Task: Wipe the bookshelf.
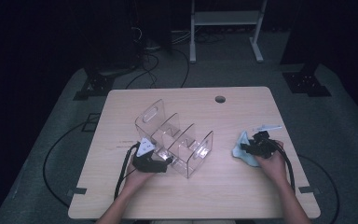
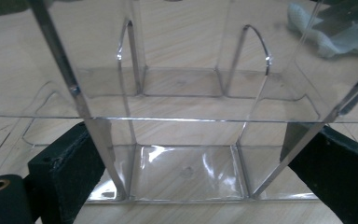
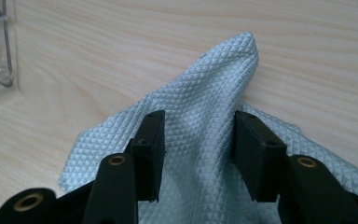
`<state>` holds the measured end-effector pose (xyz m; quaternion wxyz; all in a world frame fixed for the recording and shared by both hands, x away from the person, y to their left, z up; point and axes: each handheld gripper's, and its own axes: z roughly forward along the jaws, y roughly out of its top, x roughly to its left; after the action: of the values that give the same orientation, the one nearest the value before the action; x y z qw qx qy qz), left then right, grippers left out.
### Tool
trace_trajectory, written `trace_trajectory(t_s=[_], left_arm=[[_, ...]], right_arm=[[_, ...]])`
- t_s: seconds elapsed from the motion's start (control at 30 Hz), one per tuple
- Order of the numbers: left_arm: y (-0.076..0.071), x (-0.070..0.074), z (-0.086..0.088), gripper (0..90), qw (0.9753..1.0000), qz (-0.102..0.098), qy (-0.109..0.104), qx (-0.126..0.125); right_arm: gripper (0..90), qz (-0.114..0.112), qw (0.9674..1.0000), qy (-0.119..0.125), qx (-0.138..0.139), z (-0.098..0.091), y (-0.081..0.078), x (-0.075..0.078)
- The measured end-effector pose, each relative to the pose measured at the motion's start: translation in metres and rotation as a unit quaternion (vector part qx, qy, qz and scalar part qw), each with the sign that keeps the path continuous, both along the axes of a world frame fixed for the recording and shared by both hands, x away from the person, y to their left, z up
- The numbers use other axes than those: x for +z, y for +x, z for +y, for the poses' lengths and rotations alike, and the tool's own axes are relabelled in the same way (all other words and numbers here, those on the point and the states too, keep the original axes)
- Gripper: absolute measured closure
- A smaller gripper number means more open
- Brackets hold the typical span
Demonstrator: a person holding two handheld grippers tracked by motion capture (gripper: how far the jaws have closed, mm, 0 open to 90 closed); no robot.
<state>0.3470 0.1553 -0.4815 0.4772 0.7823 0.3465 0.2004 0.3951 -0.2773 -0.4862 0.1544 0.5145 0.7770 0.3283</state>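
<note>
Cloth (image 3: 205, 116), pale blue with a diamond weave, lies bunched on the tabletop (image 1: 223, 196) at centre right of the high view, well apart from the clear acrylic organiser (image 1: 175, 137) in the middle; right gripper (image 3: 198, 140) sits low over a raised fold, jaws half-spread either side of it, not yet pinching, apparently placed to gather the ridge; left gripper (image 1: 168, 160) at the organiser's near end, jaws wide around its walls, whether the pads touch them I cannot tell; likely bracing it for wiping.
</note>
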Motion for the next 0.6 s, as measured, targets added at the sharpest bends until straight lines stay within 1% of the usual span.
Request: trace_trajectory(t_s=[0.03,0.07,0.17,0.23,0.33,0.37,0.4,0.43,0.47,0.5,0.53,0.57,0.6], left_arm=[[0.0,0.0,0.0,6.9,1.0,-0.001,0.001,0.001],[0.0,0.0,0.0,7.3,1.0,0.0,0.0,0.001],[0.0,0.001,-0.001,7.7,1.0,-0.001,0.004,0.003],[-0.001,0.0,-0.001,7.9,1.0,-0.001,0.003,0.005],[-0.002,0.0,-0.002,7.9,1.0,-0.001,0.003,0.004],[-0.002,0.0,-0.002,7.9,1.0,0.0,0.003,0.005],[-0.003,0.0,-0.003,7.9,1.0,0.0,0.002,0.004],[-0.004,0.0,-0.004,7.9,1.0,0.0,0.001,0.004],[-0.004,0.0,-0.004,7.9,1.0,-0.001,0.001,0.003],[-0.005,0.0,-0.005,7.9,1.0,-0.001,0.003,0.003],[-0.007,0.001,-0.006,7.9,1.0,-0.001,0.003,0.002],[-0.008,0.001,-0.007,7.9,1.0,0.0,0.003,0.003],[-0.009,0.001,-0.008,7.9,1.0,0.0,0.003,0.001]], right_arm=[[62.3,-0.003,0.9999,-0.014,0.003,0.001,0.0,0.001],[66.9,-0.004,0.9998,-0.022,0.0,0.001,-0.001,0.001],[79.9,-0.001,0.9998,-0.019,-0.011,-0.002,0.0,0.001],[83.3,-0.002,0.9998,-0.01,-0.014,-0.004,-0.001,0.0],[84.3,-0.006,0.9999,0.003,-0.014,-0.005,-0.007,-0.001],[84.4,-0.006,0.9998,0.016,-0.008,-0.004,-0.011,-0.001],[84.5,-0.007,0.9997,0.022,-0.005,-0.002,-0.014,0.0],[84.5,-0.01,0.9994,0.033,0.0,0.001,-0.019,0.002],[84.5,-0.014,0.9985,0.053,0.008,0.003,-0.024,0.006],[84.5,-0.018,0.9967,0.076,0.02,0.007,-0.03,0.01],[84.5,-0.029,0.9955,0.085,0.032,0.012,-0.037,0.015],[84.5,-0.045,0.993,0.096,0.052,0.021,-0.048,0.023],[84.5,-0.053,0.991,0.105,0.064,0.026,-0.053,0.026]])
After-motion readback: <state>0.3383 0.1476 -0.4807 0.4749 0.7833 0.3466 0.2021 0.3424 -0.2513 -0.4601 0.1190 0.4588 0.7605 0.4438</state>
